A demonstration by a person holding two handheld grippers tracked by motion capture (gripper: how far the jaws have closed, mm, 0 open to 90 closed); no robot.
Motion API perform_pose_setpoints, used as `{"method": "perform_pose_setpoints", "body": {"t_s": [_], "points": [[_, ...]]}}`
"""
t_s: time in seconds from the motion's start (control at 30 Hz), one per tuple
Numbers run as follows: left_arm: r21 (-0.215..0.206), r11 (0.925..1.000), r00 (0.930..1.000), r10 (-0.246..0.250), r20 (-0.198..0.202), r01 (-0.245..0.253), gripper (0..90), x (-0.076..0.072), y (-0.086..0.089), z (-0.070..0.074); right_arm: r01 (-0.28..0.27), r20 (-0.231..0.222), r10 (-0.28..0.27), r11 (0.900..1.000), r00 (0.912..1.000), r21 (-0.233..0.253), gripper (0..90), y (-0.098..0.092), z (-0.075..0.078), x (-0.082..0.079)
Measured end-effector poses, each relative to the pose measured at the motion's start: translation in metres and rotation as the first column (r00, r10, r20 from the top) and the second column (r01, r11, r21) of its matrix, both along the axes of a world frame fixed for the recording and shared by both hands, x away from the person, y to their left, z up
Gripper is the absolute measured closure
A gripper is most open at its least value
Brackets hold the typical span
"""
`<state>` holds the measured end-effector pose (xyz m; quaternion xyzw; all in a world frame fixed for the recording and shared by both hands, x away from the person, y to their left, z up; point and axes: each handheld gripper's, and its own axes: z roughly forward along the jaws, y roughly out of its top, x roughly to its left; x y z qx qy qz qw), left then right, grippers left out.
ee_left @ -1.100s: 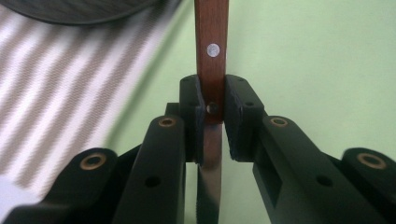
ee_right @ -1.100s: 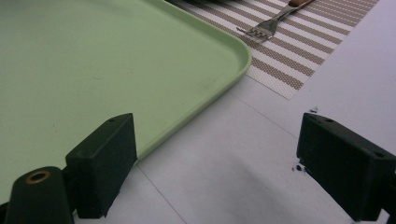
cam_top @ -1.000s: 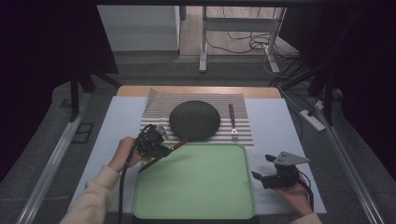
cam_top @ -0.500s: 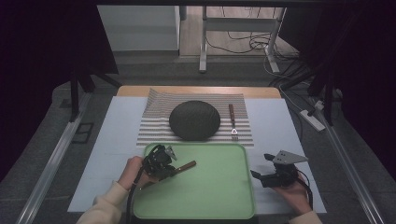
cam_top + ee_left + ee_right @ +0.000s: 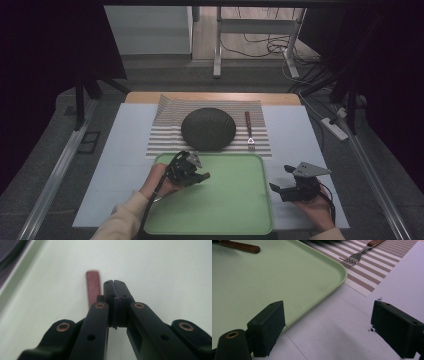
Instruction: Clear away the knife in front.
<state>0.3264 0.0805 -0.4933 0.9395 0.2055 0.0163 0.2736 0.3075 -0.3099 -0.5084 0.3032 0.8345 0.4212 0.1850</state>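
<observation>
While left tool (image 5: 192,172) stays out of it, clenched on knife (image 5: 92,287) over tray (image 5: 240,210), fork (image 5: 248,131) lies far-left of right tool (image 5: 290,186), handle pointing far; right tool released, nearer.

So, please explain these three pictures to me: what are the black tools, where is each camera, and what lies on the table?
A person holds a black claw tool in each hand. One picture looks down from above; the other two come from cameras riding on each claw. The left claw, shut, holds a wooden-handled utensil at the green tray. The right claw is open and empty, beside the tray's corner. Behind the tray lies a striped mat with a dark round dome and a fork on it.
</observation>
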Motion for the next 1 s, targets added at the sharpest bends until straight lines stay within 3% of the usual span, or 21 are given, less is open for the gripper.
{"method": "perform_pose_setpoints", "body": {"t_s": [0.27,0.53,0.67,0.77,1.0], "points": [[0.016,0.9995,0.999,-0.025,-0.037,0.026,88.4,0.021,-0.018,-0.016,0.008,-0.002,-0.008,1.0,1.0,-0.004,12.1,-0.002,0.0,-0.002],[0.007,0.9978,0.9976,0.067,-0.019,-0.067,88.4,0.037,0.0,-0.019,0.017,-0.001,-0.017,1.0,0.9999,-0.006,12.1,-0.004,0.0,-0.003],[0.007,0.9904,0.9903,0.138,-0.015,-0.138,88.4,0.047,0.017,-0.022,0.02,0.001,-0.02,1.0,0.9998,-0.007,12.1,-0.004,-0.001,-0.003],[-0.02,0.9837,0.9834,0.178,-0.034,-0.179,88.4,0.051,0.027,-0.024,0.024,0.002,-0.024,1.0,0.9997,-0.004,12.2,-0.005,0.0,-0.004],[-0.002,0.9659,0.9655,0.259,-0.029,-0.259,88.4,0.051,0.046,-0.024,0.023,0.005,-0.022,1.0,0.9997,-0.007,12.2,-0.006,0.0,-0.005]]}}
